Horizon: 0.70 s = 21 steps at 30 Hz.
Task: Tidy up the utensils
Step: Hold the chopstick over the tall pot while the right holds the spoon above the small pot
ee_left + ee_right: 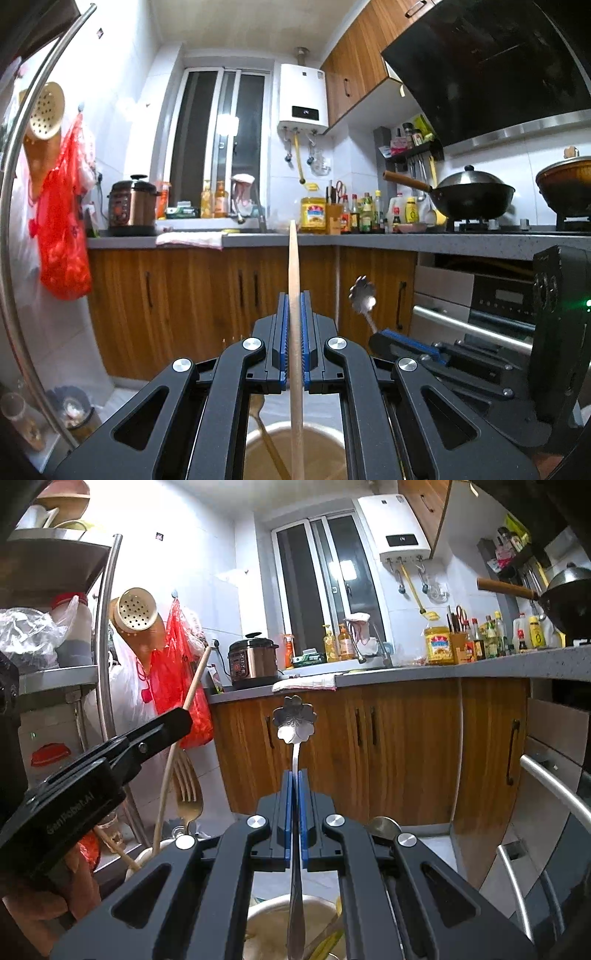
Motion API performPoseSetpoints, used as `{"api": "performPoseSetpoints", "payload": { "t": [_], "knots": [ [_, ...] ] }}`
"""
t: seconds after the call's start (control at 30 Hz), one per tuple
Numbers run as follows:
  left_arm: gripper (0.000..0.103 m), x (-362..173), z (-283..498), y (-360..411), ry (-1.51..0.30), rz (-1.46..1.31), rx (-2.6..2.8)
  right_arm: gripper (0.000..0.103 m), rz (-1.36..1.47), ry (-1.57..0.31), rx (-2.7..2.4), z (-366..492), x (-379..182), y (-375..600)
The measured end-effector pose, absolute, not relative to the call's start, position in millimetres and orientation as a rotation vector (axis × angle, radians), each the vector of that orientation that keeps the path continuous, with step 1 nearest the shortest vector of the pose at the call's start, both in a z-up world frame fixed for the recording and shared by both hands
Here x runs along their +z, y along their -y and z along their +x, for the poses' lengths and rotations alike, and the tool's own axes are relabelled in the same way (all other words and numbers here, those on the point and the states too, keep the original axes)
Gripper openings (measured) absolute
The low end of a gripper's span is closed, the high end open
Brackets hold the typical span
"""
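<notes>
Below both tools, a round cream-coloured utensil holder (291,454) sits at the bottom edge of each wrist view, its opening facing up. Left tool (294,325): blue-padded fingers clenched on a long pale wooden stick (294,266), held near upright, its lower end running down into the holder. Same stick seen from the right wrist view, slanting up past the left tool's black finger. Right tool (294,805): pads pressed tight on a slim silver metal spoon with a flower-shaped end (294,716); flower end up, the other end reaching down to the holder mouth. From the left wrist view the right tool sits just beside the left, to its right, flower end raised above its pads. Gold-toned metal fork (188,794) stands tines-up in the holder area, beside the stick. Background: grey worktop (369,242) over brown wood-grain cabinets (184,295), copper-coloured electric pressure cooker (131,205) at the left corner, yellow oil bottle (313,214) and a row of sauce bottles, black wok with a steel lid (471,195) on the stove. Red mesh bag (62,221) hangs on the white tiled wall.
</notes>
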<state>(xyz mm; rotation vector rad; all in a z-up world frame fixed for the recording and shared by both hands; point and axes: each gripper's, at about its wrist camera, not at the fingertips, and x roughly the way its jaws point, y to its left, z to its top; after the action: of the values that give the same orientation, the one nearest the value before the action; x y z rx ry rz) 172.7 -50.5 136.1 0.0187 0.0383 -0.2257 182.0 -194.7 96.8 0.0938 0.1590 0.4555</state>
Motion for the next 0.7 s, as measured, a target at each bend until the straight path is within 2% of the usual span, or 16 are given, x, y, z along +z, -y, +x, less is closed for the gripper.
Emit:
{"api": "performPoseSetpoints", "payload": {
  "t": [0.5, 0.7],
  "knots": [
    [0.007, 123, 148, 33, -0.13, -0.021, -0.289, 0.003, 0.131, -0.169, 0.475, 155, 89, 225],
    [0.007, 118, 146, 37, -0.244, 0.039, -0.31, 0.003, 0.061, -0.198, 0.51, 140, 91, 223]
  ]
}}
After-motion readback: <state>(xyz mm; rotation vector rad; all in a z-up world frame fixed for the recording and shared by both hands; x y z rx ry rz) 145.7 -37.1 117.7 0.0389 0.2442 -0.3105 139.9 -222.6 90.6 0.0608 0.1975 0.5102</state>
